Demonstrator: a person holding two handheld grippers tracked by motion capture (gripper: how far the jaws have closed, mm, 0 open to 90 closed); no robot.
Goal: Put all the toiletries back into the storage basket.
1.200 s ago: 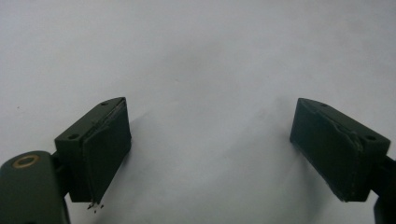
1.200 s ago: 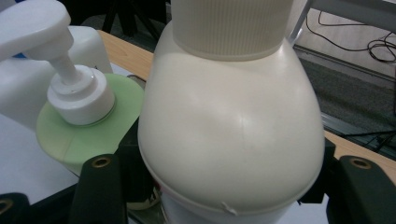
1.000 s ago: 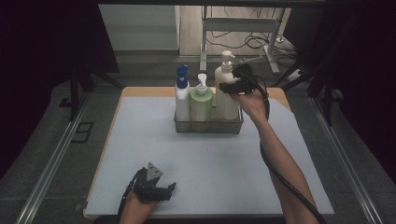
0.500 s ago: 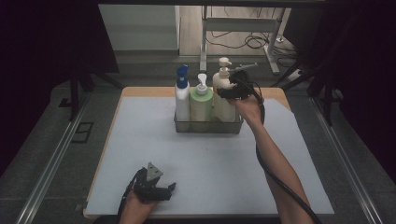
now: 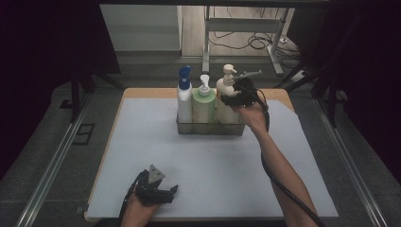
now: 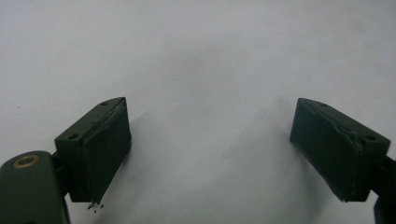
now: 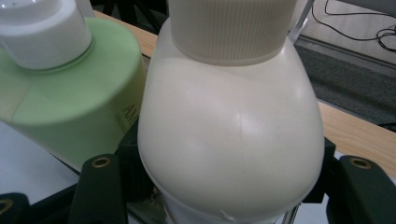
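Upright, the cream bottle stands at the right end of the rack, pump up, long axis vertical. Right claw is clamped on its body. Left claw, jaws apart, rests near on the desk.

The right gripper has lowered the cream bottle into the basket beside the green bottle.

Wooden table is carrying a pale grey mat covering nearly all of it — wood showing only along the far edge. Clear bin is sitting on the mat's far middle — left gripper is resting near the front edge.
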